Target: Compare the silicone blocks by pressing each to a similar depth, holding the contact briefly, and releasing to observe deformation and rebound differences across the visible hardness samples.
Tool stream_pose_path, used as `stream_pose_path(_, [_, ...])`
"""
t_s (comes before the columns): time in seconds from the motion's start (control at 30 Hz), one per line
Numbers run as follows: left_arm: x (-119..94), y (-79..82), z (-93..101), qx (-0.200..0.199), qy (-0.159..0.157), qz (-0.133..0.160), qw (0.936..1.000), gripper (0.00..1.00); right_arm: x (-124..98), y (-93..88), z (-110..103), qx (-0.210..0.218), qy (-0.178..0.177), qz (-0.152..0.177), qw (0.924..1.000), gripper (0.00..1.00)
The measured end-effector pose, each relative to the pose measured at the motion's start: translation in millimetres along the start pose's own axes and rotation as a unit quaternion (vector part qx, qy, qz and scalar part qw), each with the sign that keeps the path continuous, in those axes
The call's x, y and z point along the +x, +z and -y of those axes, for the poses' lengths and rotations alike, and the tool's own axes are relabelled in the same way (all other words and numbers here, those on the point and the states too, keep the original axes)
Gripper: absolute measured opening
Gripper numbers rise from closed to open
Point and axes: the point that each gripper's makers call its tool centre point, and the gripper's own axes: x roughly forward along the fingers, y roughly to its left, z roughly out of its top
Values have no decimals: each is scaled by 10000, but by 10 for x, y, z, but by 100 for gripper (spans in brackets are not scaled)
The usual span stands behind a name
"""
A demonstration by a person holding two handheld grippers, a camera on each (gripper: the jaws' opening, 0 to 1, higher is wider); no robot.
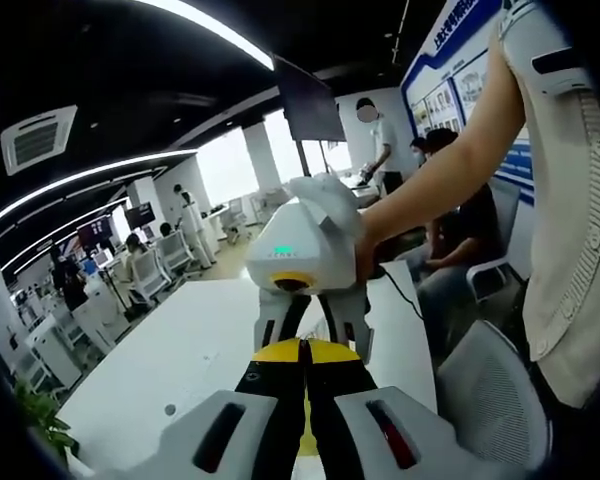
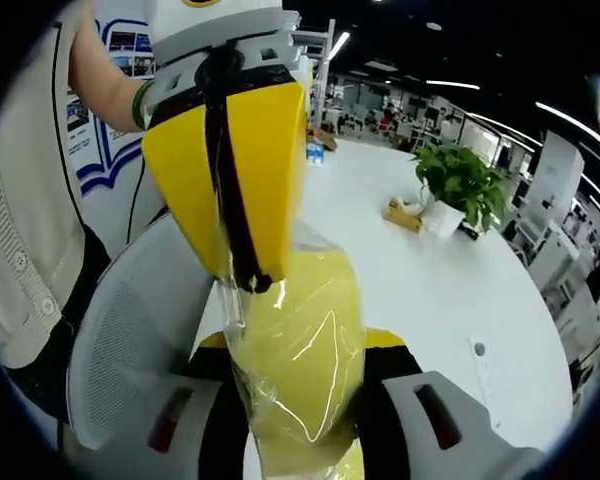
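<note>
Because the yellow silicone block wrapped in clear glossy film is held in mid-air above the long white table rather than resting on it, a slip is judged the chief risk; in the right gripper view the right gripper is seen clamped on the block's lower part, while the left gripper, with yellow-faced jaws drawn together, is nipped onto the film at the block's top; the slick wrap could slide between the pads if the squeeze is uneven, and the film might tear; in the left gripper view the left gripper's jaws are seen closed, meeting the white right gripper; a collision could be caused by further approach.
</note>
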Motion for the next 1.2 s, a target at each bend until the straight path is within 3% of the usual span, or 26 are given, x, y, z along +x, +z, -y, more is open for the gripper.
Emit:
stream_pose_path(0.23, [9,-36,-35,-148,-60,69,9998,0,3,-50,1,61,-80,-31,9999,39])
stream_pose_path(0.4, [14,-98,-94,-371,-48,79,9993,0,-15,-83,22,185,-322,50,9993,47])
stream_pose_path(0.43, [21,-138,-124,-453,-35,77,9989,0,-42,-92,68,304,-589,124,9977,51])
stream_pose_path(0.5, [31,-196,-143,-565,-41,48,9984,0,-81,-72,86,423,-764,297,9957,56])
stream_pose_path(0.6, [79,-345,-177,-776,-31,-34,9970,0,-212,-96,144,725,-1293,517,9876,64])
stream_pose_path(0.73, [144,-551,-213,-1023,-26,-105,9947,0,-380,-175,105,1204,-1790,865,9726,73])
stream_pose_path(0.83, [191,-715,-240,-1190,-40,-174,9927,0,-452,-323,38,1597,-2043,860,9620,80])
stream_pose_path(0.97, [232,-939,-268,-1427,-9,-239,9895,0,-542,-506,-144,2198,-2332,1047,9415,85])
stream_pose_path(1.07, [270,-1133,-272,-1638,53,-292,9861,0,-592,-657,-263,2590,-2609,1079,9237,89])
stream_pose_path(1.1, [296,-1240,-265,-1671,58,-348,9853,0,-631,-767,-296,2805,-2863,1004,9106,92])
stream_pose_path(1.17, [320,-1392,-225,-1964,6,-445,9795,0,-659,-902,-393,3185,-3031,936,8933,96])
stream_pose_path(1.2, [334,-1442,-241,-1937,25,-437,9801,0,-678,-938,-417,3221,-3103,927,8896,95])
